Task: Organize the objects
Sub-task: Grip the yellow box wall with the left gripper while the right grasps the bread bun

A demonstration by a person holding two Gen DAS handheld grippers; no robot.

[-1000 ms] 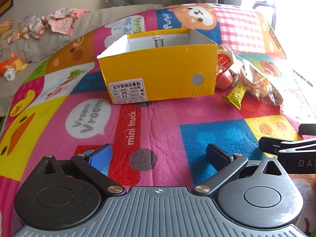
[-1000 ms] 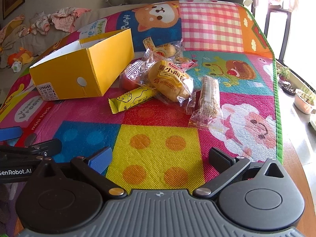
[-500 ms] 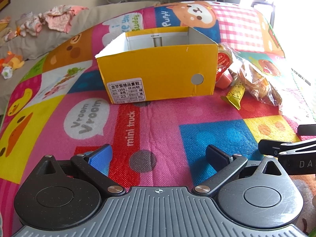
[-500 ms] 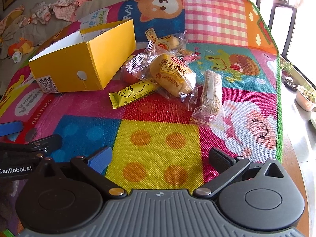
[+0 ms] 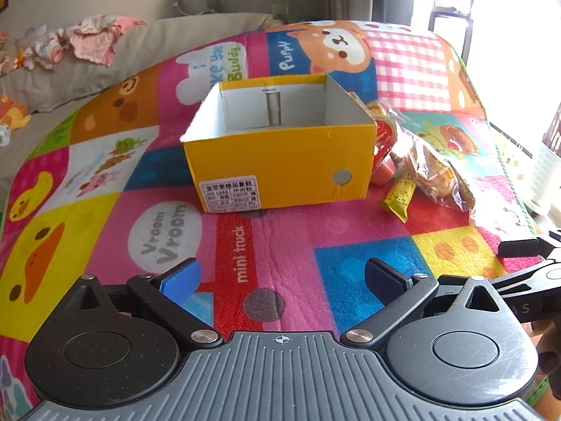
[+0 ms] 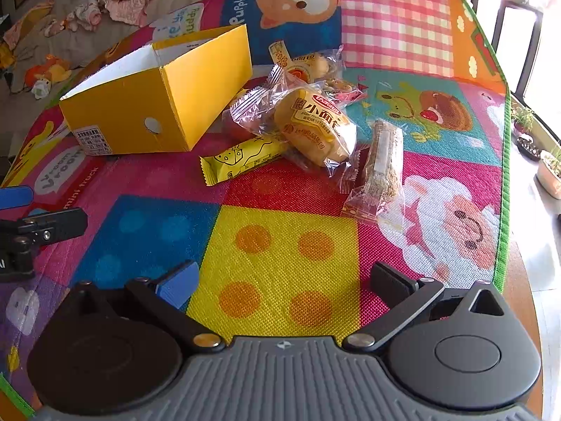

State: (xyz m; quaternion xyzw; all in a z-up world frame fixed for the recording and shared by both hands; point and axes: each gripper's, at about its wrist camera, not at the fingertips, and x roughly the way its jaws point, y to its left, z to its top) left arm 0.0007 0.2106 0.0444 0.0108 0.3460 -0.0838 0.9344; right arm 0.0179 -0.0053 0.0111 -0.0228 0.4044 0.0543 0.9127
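Observation:
An open yellow shoebox [image 5: 280,161] [image 6: 157,112] stands on the colourful play mat [image 5: 280,238], its white inside bare. Right of it lies a heap of wrapped snacks: a yellow bar [image 6: 242,161] [image 5: 399,196], a bagged bun [image 6: 315,126] [image 5: 434,172], a seed bar in clear wrap [image 6: 382,165], a red item [image 5: 382,175] and smaller packets [image 6: 308,65] behind. My left gripper [image 5: 280,277] is open, low over the mat in front of the box. My right gripper [image 6: 285,282] is open over the yellow square, short of the snacks. Neither holds anything.
The mat covers a table whose wooden edge [image 6: 526,280] shows at the right, with potted plants [image 6: 550,172] on the floor beyond. A grey sofa with clothes [image 5: 94,38] and a stuffed toy [image 6: 49,73] stands behind at the left. Each gripper's tip appears in the other's view.
Both grippers have risen and tilted down a little, so the box's inside and the snacks show more from above. The right gripper has edged forward. Nothing on the mat has moved.

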